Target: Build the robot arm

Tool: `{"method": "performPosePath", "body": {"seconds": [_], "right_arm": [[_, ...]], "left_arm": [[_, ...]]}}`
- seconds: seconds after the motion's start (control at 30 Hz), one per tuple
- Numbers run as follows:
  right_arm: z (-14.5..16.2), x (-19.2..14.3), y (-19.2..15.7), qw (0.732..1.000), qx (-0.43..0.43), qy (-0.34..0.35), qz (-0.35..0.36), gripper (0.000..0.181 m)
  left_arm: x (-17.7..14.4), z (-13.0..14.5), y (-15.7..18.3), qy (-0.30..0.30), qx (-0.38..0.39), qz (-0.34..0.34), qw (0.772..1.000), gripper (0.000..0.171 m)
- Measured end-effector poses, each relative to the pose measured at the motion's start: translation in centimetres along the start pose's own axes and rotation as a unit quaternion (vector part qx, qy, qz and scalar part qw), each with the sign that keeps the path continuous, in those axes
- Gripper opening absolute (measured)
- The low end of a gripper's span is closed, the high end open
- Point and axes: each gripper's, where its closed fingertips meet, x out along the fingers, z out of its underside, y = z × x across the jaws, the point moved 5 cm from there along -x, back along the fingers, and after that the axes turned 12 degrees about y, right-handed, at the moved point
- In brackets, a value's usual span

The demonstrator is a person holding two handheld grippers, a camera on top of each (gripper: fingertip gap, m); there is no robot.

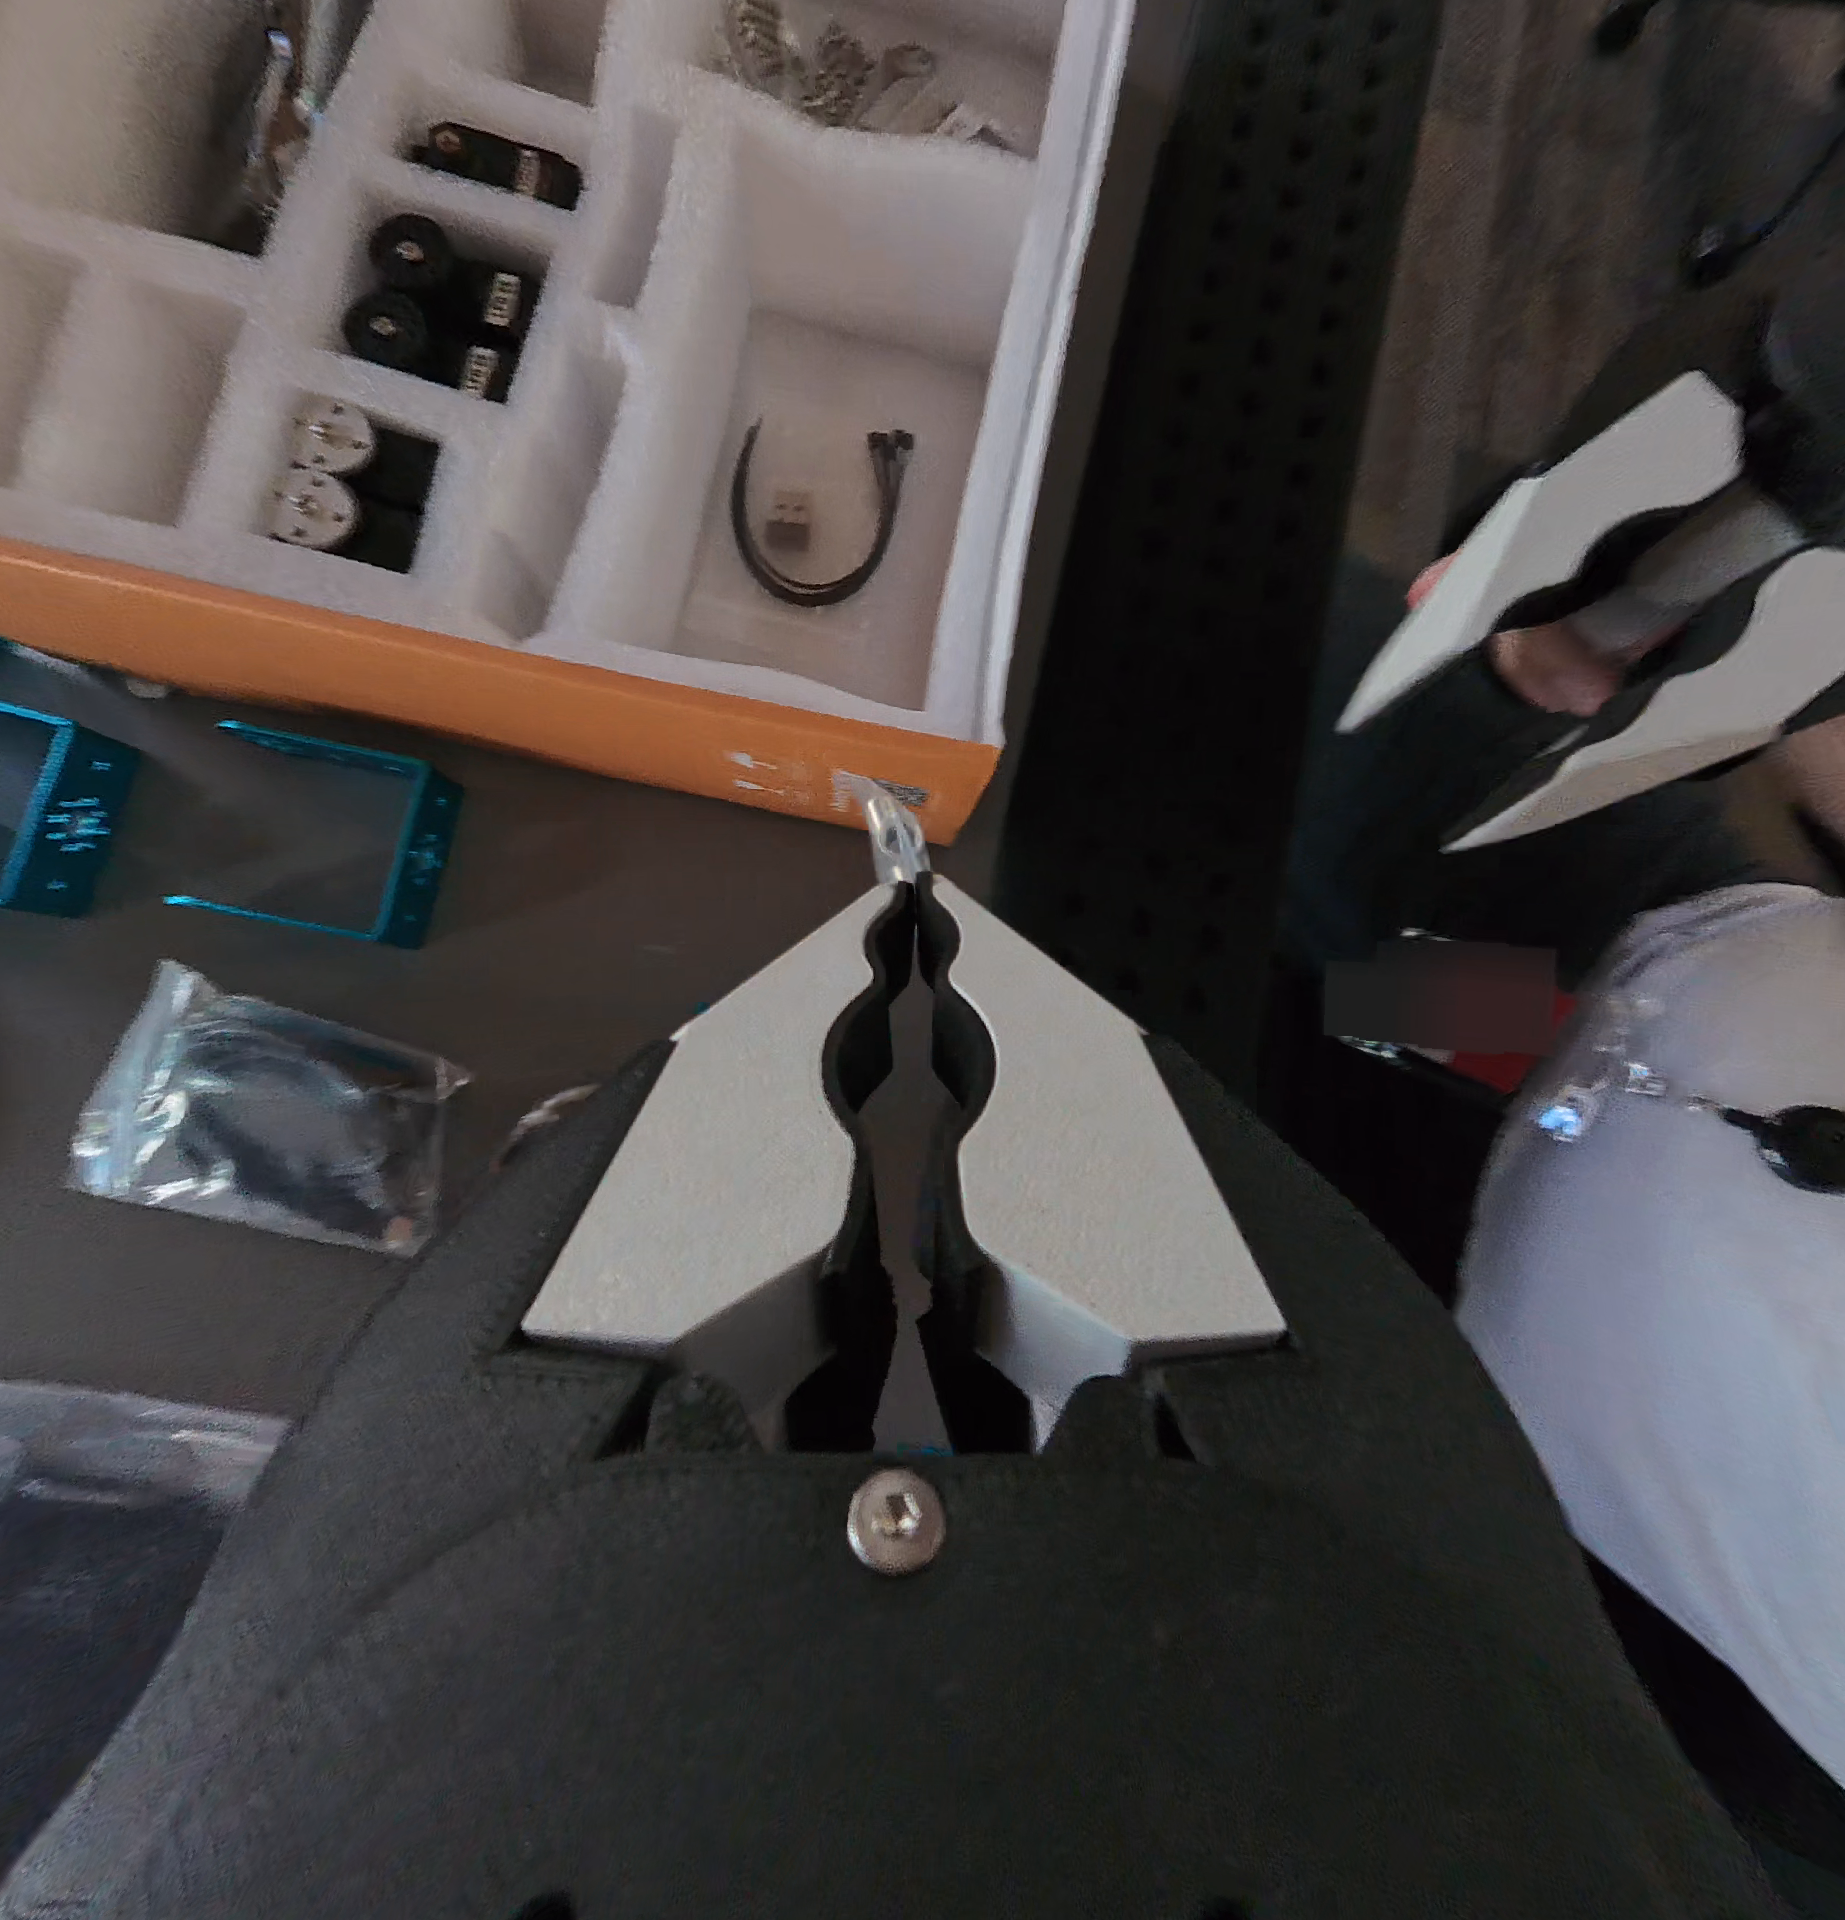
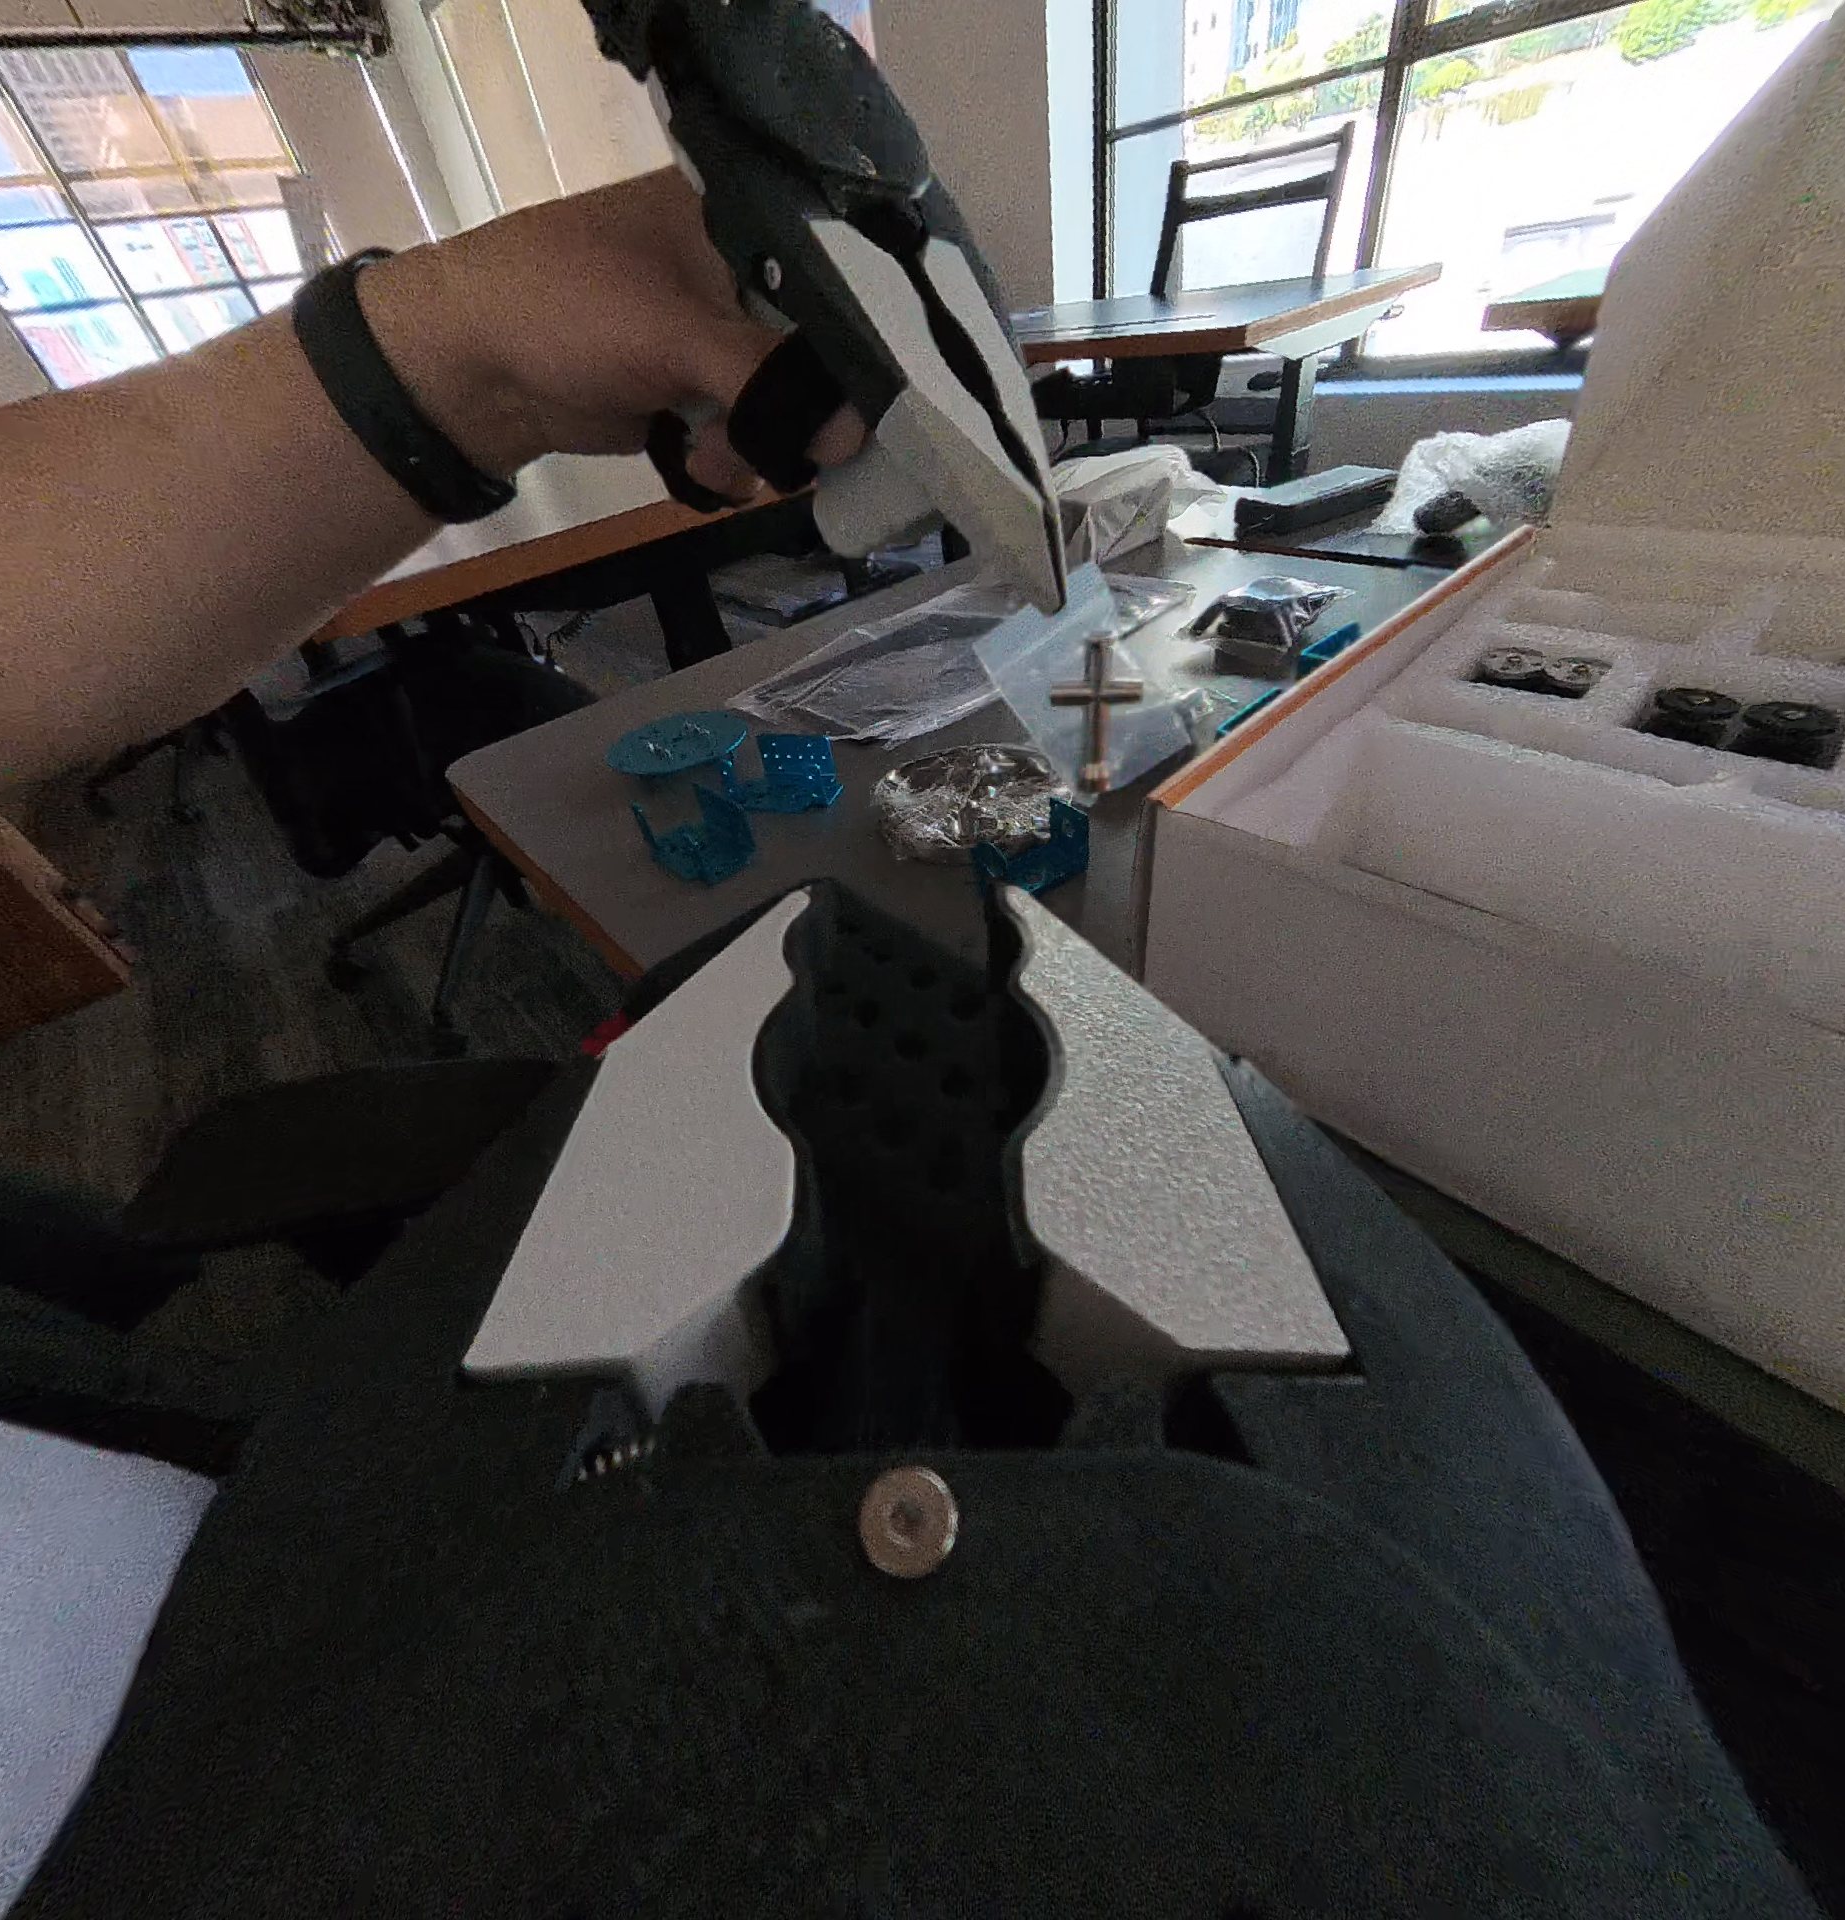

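Note:
My left gripper [image 1: 913,899] is shut on the top edge of a small clear plastic bag [image 1: 890,831], just in front of the corner of an orange-sided box [image 1: 482,675]. In the right wrist view the left gripper [image 2: 1048,592] holds this bag [image 2: 1032,665] in the air above the table; a cross-shaped metal wrench [image 2: 1097,698] hangs inside it. My right gripper [image 2: 913,914] is open and empty, below and in front of the hanging bag. It also shows in the left wrist view [image 1: 1401,784], off to the right.
The box's white foam insert [image 2: 1520,831] holds black wheels [image 1: 404,281], motors [image 1: 320,488] and a coiled cable [image 1: 814,530]. Blue metal brackets [image 2: 689,831], a foil-wrapped disc [image 2: 959,810] and a bagged black cable [image 1: 263,1112] lie on the grey table [image 2: 585,790]. A black perforated strip [image 1: 1157,520] lies beside the box. Spacing between my two grippers at the tips: around 11 cm.

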Motion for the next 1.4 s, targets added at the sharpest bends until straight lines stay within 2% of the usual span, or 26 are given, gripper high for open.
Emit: {"method": "performPosePath", "body": {"seconds": [0.07,0.13,0.23,0.3,0.37,0.47,0.5,0.57,0.6,0.9,1.0,1.1,1.23,1.33,1.4], "right_arm": [[-0.3,1.2,-0.5,0.999,-0.049,-0.016,0.013,0.043],[-0.9,2.6,-0.9,0.99,-0.133,-0.018,0.036,0.056],[-1.4,5.2,-0.7,0.962,-0.266,-0.011,0.067,0.06],[-1.1,7.1,-0.5,0.95,-0.305,-0.016,0.072,0.067],[-0.5,9.0,-0.7,0.952,-0.3,-0.031,0.053,0.07],[-0.1,10.5,-0.4,0.949,-0.305,-0.044,0.068,0.071],[-0.1,10.7,-0.4,0.946,-0.314,-0.04,0.074,0.066],[-0.2,10.8,-0.5,0.943,-0.324,-0.028,0.076,0.043],[-0.2,10.9,-0.5,0.942,-0.324,-0.027,0.076,0.042],[0.8,11.6,-0.5,0.951,-0.299,-0.045,0.059,0.041],[1.4,11.7,-0.4,0.95,-0.302,-0.048,0.061,0.041],[2.1,11.9,-0.4,0.948,-0.306,-0.051,0.066,0.04],[3.2,11.8,-0.2,0.933,-0.346,-0.055,0.081,0.041],[3.4,11.7,-0.3,0.91,-0.401,-0.039,0.098,0.039],[3.3,11.7,-0.7,0.893,-0.438,-0.026,0.101,0.035]], "left_arm": [[-0.2,0.3,0.4,-0.004,-0.015,0.015,1.0,0.0],[-0.2,0.4,0.8,-0.011,-0.032,0.026,0.999,0.0],[-0.3,0.4,1.1,-0.022,-0.048,0.034,0.998,0.0],[-0.4,0.3,1.3,-0.023,-0.059,0.036,0.997,0.0],[-0.6,0.1,1.6,-0.016,-0.069,0.05,0.996,0.0],[-1.0,0.2,1.9,-0.013,-0.078,0.064,0.995,0.0],[-1.1,0.4,2.0,-0.015,-0.077,0.066,0.995,0.0],[-1.2,0.7,2.1,-0.016,-0.077,0.067,0.995,0.0],[-1.3,0.8,2.1,-0.015,-0.078,0.069,0.994,0.0],[-1.1,2.3,1.1,0.008,-0.127,0.094,0.987,0.0],[-0.8,2.7,1.0,0.004,-0.121,0.091,0.988,0.0],[-0.2,3.1,1.2,-0.012,-0.074,0.078,0.994,0.0],[0.5,3.6,1.5,-0.036,0.06,0.01,0.997,0.0],[0.7,4.0,1.8,-0.057,0.178,-0.084,0.979,0.0],[0.7,4.1,2.4,-0.08,0.27,-0.136,0.95,0.0]]}}
